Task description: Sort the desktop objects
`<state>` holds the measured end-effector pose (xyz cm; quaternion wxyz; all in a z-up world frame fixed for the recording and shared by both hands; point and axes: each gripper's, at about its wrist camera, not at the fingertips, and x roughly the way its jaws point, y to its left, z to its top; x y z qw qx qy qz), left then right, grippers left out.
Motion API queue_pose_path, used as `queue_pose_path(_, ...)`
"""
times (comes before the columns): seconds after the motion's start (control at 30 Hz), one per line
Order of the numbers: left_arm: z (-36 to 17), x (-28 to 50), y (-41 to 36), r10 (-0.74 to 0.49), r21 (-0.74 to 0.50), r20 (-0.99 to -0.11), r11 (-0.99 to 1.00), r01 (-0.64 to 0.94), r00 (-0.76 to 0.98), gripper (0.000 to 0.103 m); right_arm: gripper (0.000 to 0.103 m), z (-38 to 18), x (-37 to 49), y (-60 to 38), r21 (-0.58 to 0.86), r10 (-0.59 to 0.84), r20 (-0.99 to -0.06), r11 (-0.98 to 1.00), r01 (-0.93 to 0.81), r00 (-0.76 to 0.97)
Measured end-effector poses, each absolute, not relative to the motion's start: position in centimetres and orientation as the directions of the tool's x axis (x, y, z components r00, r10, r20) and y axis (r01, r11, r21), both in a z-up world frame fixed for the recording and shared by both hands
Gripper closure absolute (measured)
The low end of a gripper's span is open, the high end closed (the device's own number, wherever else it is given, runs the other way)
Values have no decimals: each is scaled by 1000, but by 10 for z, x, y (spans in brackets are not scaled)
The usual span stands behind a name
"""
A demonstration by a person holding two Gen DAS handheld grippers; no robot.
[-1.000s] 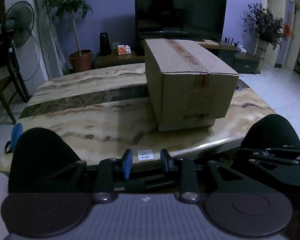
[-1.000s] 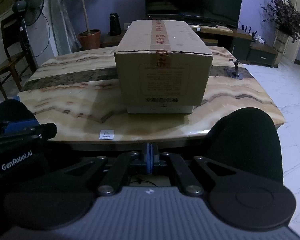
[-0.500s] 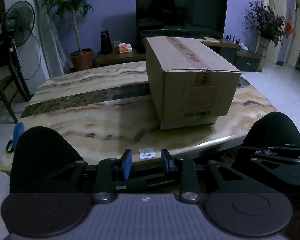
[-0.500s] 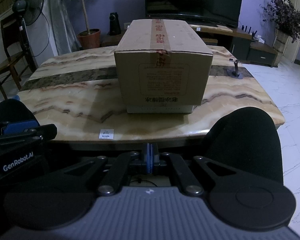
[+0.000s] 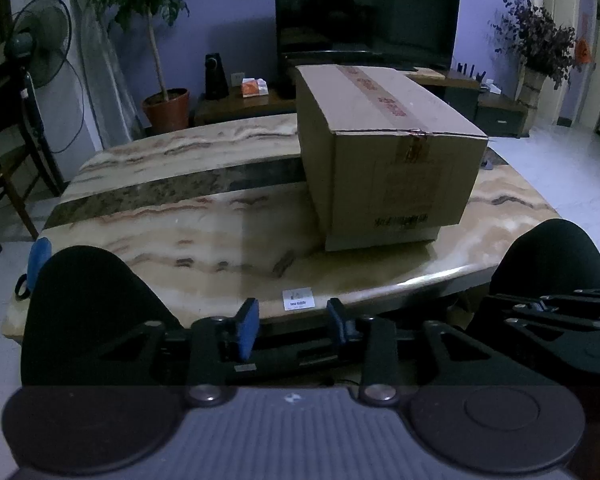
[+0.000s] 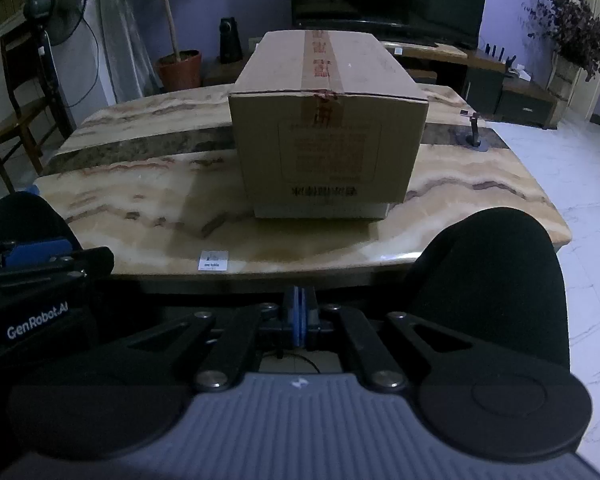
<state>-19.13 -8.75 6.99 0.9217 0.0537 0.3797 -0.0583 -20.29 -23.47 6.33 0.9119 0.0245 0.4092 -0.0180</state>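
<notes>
A taped brown cardboard box stands closed on the marble table, right of centre in the left wrist view and straight ahead in the right wrist view. My left gripper hangs in front of the table's near edge, its jaws opening with nothing between the blue pads. My right gripper is shut and empty, also short of the near edge. A small white label lies at the table's front edge. Blue-handled scissors rest at the near left corner.
A small dark stand sits on the table's right side. Beyond the table are a television, a potted plant, a standing fan and a wooden chair at the left. White tiled floor lies to the right.
The left gripper's blue pads stand a little wider apart than before. The right gripper and the box have kept still.
</notes>
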Motion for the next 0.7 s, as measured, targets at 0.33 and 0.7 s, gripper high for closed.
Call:
queue_pose_path(0.33,67,-189,-87,-61,56,-718,988,145,694,64,101,61,-202,-234,32,-8,-757,998,50,654)
queue_pose_path(0.7,65,-187,-84,-57,33,-727,992,118,684,49,98,60,-201,-236,35,-5,-768,998,50,641)
